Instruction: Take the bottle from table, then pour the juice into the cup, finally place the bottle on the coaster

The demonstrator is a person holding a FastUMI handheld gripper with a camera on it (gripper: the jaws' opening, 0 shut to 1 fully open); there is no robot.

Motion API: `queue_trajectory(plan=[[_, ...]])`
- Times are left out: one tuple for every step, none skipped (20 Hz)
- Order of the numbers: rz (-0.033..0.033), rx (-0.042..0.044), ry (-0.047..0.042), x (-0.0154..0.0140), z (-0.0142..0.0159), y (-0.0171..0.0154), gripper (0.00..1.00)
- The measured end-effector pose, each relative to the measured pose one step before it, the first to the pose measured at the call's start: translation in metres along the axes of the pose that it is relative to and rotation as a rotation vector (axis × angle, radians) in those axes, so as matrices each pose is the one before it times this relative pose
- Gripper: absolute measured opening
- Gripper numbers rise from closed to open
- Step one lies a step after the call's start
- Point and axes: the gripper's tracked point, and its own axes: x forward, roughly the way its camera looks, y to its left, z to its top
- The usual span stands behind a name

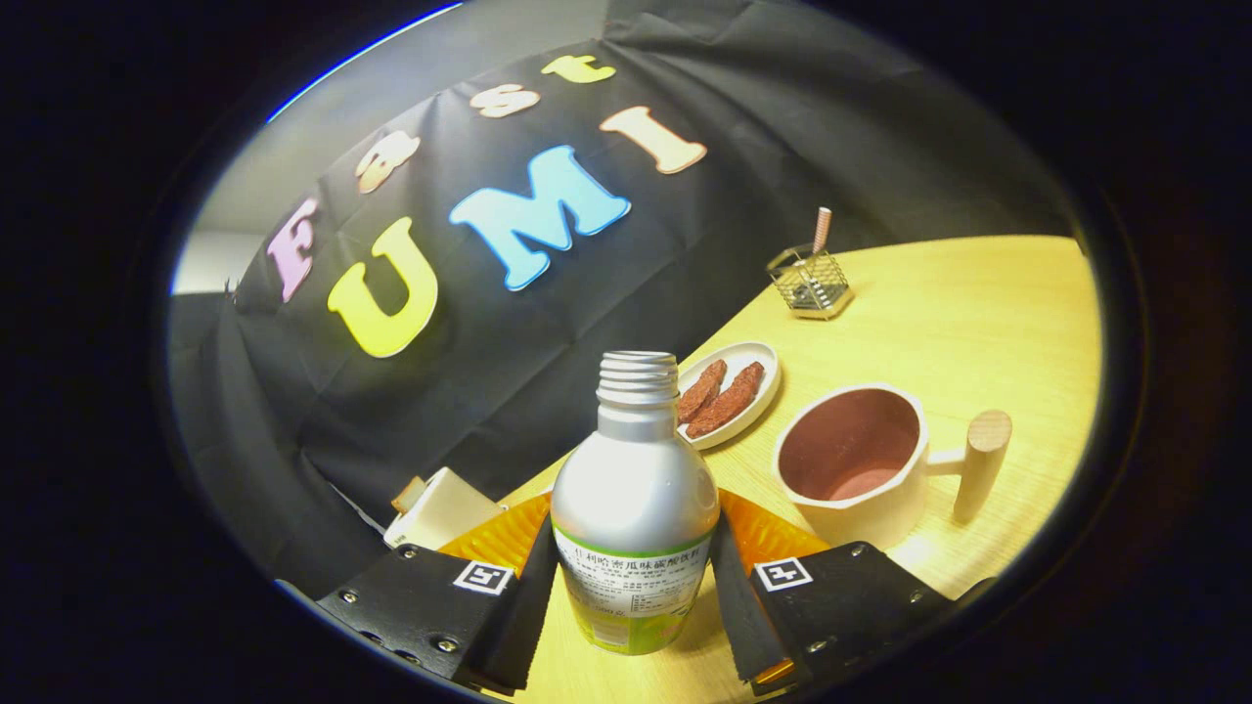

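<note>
White boxy object (pixel 442 508) at the pale wooden table's (pixel 978 313) left edge; orange ribbed coaster (pixel 499 536) beyond the fingers; gripper (pixel 631 587), both fingers pressed against the silver uncapped aluminium bottle (pixel 634 489) with green label, upright between them; white oval dish (pixel 761 364) holding two brown biscuits (pixel 722 396); cream mug (pixel 853 460), wooden-handled, just right of the bottle; wire holder (pixel 810 284) farther back.
</note>
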Motion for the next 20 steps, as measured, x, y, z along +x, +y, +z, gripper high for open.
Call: queue_trajectory(plan=[[-0.00961, -0.05957, -0.01099, -0.00203, 0.00275, 0.00365, 0.75], [-0.00977, -0.05677, -0.0105, -0.00228, 0.00273, 0.00323, 0.75], [-0.0121, -0.07003, -0.01128, -0.00071, 0.0043, 0.0029, 0.75], [-0.0038, -0.05099, -0.01541, -0.00143, 0.00351, 0.00321, 0.75], [-0.00649, -0.05237, -0.01921, -0.00116, 0.00643, 0.00331, 0.75], [-0.00333, -0.04563, -0.01914, -0.00034, 0.00461, 0.00486, 0.75], [-0.00826, -0.04747, -0.01577, -0.00133, 0.00583, 0.00352, 0.75], [-0.00451, -0.05088, -0.01526, -0.00132, 0.00562, 0.00196, 0.75], [0.00826, -0.05524, -0.02358, -0.00146, 0.00864, 0.00577, 0.75], [0.00074, -0.05078, -0.02315, 0.00039, 0.00807, 0.00243, 0.75], [-0.00351, -0.04251, -0.02204, -0.00019, 0.00863, 0.00178, 0.75], [-0.00226, -0.03244, -0.01834, 0.00132, 0.00588, 0.00163, 0.75], [0.00147, -0.02066, -0.01641, 0.00114, 0.00493, 0.00209, 0.75], [0.00552, -0.01631, -0.00988, 0.00387, 0.0031, 0.00285, 0.75], [0.00356, -0.01562, 0.0029, 0.00311, -0.00007, 0.00186, 0.75], [0.00213, -0.0148, 0.00845, 0.00358, -0.00178, 0.00171, 0.75], [0.00333, -0.01392, 0.00314, 0.00442, -0.00071, 0.00345, 0.75], [0.00842, -0.00646, 0.00003, 0.00347, -0.00029, 0.00336, 0.75], [0.01106, 0.00437, 0.00234, 0.00293, -0.00219, 0.004, 0.75], [0.01295, 0.00968, 0.00088, 0.0057, -0.00438, 0.00375, 0.75]])
